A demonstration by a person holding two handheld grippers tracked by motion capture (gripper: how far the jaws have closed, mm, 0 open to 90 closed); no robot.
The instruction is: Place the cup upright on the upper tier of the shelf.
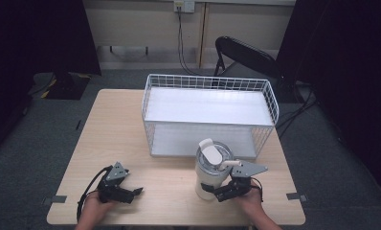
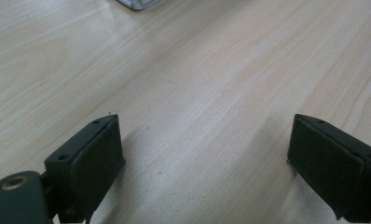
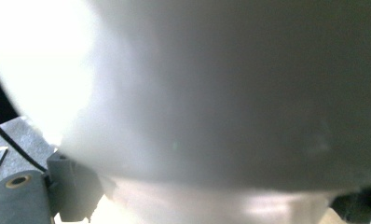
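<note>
White jug [image 1: 211,170]: one, upright on the table [image 1: 121,139], just in front of the wire basket [image 1: 210,115]. Baskets: one. Grippers: two. Right gripper [image 1: 216,193] against the jug's lower right side, jaws closed around its base, body pressed close in the right gripper view. Left gripper [image 1: 137,192] well left of the jug, jaws spread wide, holding nothing, above bare wood.
</note>
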